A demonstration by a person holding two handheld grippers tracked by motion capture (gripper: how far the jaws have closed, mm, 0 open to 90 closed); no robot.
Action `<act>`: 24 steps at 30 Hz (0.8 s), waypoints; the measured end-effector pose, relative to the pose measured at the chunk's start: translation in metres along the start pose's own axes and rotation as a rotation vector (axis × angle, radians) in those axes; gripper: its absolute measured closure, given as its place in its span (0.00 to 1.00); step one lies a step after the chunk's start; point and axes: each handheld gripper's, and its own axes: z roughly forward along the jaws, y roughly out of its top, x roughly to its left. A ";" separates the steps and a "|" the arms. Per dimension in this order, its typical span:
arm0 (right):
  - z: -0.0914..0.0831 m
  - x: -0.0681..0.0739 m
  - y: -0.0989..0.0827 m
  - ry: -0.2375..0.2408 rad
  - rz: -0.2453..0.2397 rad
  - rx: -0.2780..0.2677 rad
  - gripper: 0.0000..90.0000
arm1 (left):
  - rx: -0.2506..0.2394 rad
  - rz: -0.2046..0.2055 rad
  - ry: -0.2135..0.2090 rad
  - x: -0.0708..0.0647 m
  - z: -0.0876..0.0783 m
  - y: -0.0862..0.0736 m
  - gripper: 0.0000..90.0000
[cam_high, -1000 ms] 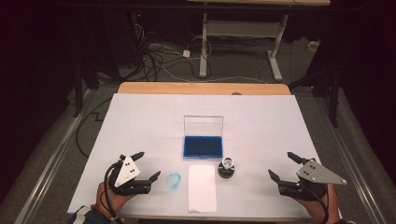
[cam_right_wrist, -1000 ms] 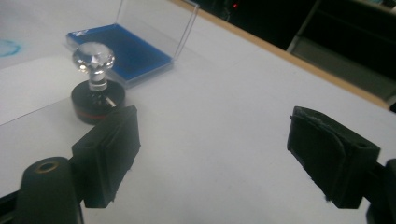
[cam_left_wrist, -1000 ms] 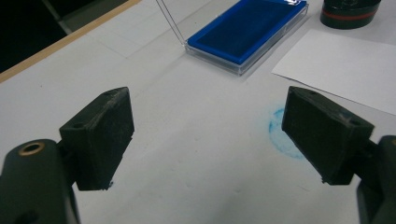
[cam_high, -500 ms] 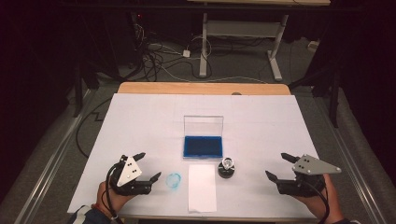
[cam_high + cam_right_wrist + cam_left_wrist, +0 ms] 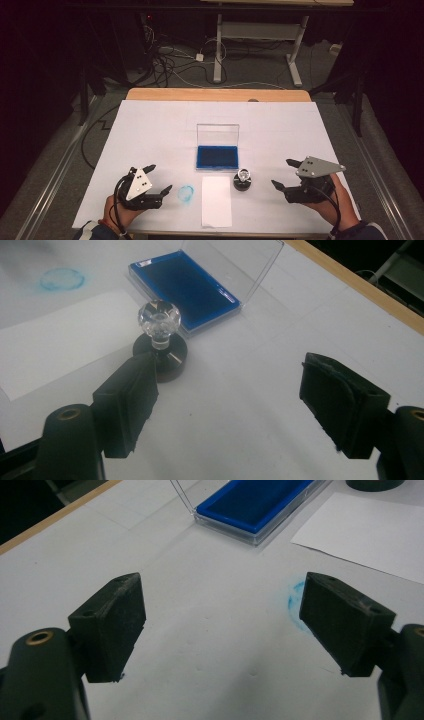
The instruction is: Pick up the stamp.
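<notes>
High view, right tongs (image 5: 284,175) nearer stamp (image 5: 243,179), jaws closing slightly, empty

My left gripper (image 5: 156,180) and right gripper (image 5: 284,175) have matt black plastic jaws with slightly rough pads, each topped by a dull grey metal plate. The stamp (image 5: 243,179) has a faceted, glassy clear knob on a glossy black base. The ink pad box (image 5: 217,156) is shiny clear plastic around a deep blue, felt-like pad. The sheet of paper (image 5: 216,201) is matt white. The table cover (image 5: 150,130) looks smooth and papery, edged with pale wood at the far side.
</notes>
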 end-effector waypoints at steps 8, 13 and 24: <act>0.013 0.000 0.009 0.039 -0.003 0.009 0.25 | -0.001 0.001 -0.015 0.003 0.000 -0.004 0.20; 0.022 0.002 0.014 0.060 -0.017 0.020 0.25 | 0.002 0.013 -0.019 0.002 -0.001 -0.006 0.20; 0.037 0.009 0.018 0.090 -0.020 0.015 0.25 | -0.001 0.002 -0.035 0.001 -0.003 -0.008 0.20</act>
